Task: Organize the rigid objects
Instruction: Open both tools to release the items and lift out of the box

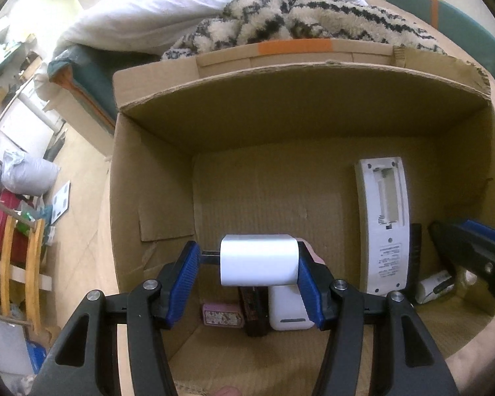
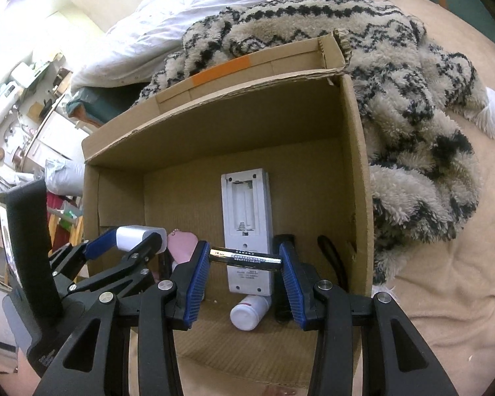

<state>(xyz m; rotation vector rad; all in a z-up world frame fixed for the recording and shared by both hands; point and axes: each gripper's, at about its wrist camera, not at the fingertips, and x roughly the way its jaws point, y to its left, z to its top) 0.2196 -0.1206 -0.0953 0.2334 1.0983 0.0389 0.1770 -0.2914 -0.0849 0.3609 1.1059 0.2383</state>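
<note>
Left tool (image 1: 249,274) holds a white rounded block (image 1: 259,260) crosswise over the open cardboard box (image 1: 280,105). Its right blue pad presses one end of the block; at the left end a thin dark stub bridges the small space to the left pad (so the grip runs end to end). In the right wrist view the same tool and block appear at about nine o'clock, above the left part of the box.

Right tool (image 2: 246,259) is clamped on a black battery (image 2: 246,257), held lengthwise between its blue pads, one end against each. It hangs above the box interior, roughly over the lower end of the white remote (image 2: 246,227). In the left wrist view only the tip of this tool shows, at three o'clock.

On the box floor the white remote lies face down with its battery compartment uncovered. In the left wrist view it sits toward three o'clock, near the right wall. A slim black object (image 1: 415,257) lies just beside it on the right. A small white bottle (image 2: 249,312) lies on its side at the remote's near end, toward six o'clock in the right wrist view.

Below the white block in the left wrist view, a small pink item (image 1: 221,316), a dark narrow item (image 1: 254,313) and a white device (image 1: 288,310) sit close together at six o'clock.

Beyond the box, at twelve o'clock, a black-and-cream patterned blanket (image 2: 412,105) and white bedding (image 1: 155,6) are piled on the bed.
</note>
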